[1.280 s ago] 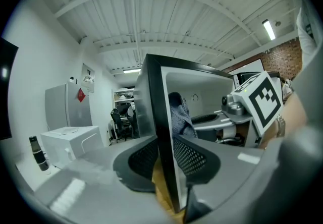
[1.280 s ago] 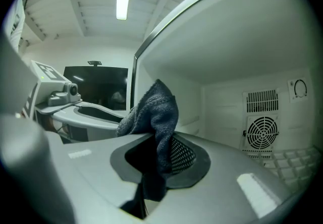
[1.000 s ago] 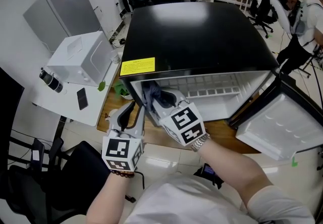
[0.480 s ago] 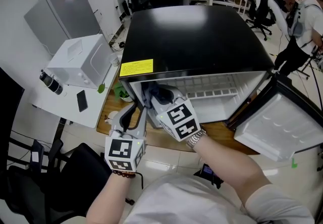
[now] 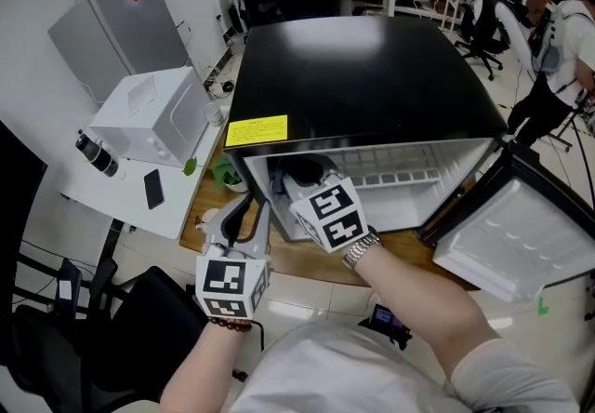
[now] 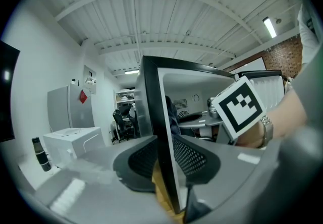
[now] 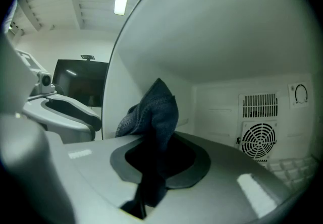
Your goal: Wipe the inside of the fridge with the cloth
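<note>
The right tool (image 7: 157, 156), clenched on a dark blue cloth (image 7: 155, 109), reaches inside the open fridge (image 5: 363, 76) while the left tool (image 6: 164, 162) clamps the fridge's left front edge.

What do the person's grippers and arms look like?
The left gripper and right gripper are light grey with black pads; each carries a white cube with black square markers. A metal watch is on the right wrist, dark beads on the left, and the sleeve is pale.
</note>
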`<action>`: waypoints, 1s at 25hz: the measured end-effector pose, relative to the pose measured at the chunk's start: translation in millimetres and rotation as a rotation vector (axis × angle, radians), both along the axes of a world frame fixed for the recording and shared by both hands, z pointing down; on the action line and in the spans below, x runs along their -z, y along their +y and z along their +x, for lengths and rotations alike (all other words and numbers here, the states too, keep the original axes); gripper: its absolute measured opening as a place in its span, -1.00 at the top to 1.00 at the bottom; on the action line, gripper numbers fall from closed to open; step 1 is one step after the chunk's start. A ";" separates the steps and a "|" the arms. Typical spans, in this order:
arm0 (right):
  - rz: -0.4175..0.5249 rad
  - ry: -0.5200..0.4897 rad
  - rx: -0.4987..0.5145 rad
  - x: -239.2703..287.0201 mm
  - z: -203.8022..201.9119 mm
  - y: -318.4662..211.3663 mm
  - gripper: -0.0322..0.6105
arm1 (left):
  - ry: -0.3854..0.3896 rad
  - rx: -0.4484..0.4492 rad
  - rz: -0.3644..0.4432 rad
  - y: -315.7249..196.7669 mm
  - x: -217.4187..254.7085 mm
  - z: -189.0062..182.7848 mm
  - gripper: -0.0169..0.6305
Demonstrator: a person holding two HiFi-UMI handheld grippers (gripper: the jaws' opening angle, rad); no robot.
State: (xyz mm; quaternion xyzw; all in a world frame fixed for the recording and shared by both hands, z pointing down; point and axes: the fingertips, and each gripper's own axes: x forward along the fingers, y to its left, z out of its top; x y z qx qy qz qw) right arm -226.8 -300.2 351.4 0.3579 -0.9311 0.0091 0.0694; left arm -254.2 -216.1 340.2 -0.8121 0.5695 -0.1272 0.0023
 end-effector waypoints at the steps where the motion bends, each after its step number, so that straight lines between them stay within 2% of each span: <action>1: -0.002 -0.002 -0.004 0.0 0.3 -2.3 0.73 | 0.001 0.000 0.001 0.2 0.4 0.3 0.65; 9: -0.013 -0.008 -0.032 -0.4 0.4 -21.9 0.73 | 0.003 0.009 0.019 -2.0 4.2 -5.2 0.67; 18: -0.024 -0.007 -0.073 -2.8 0.8 -44.3 0.73 | 0.010 0.011 -0.006 -6.9 -4.6 -7.3 0.66; 25: -0.040 -0.001 -0.144 -3.6 2.9 -59.0 0.73 | -0.003 0.019 -0.007 -7.2 -6.6 -6.7 0.70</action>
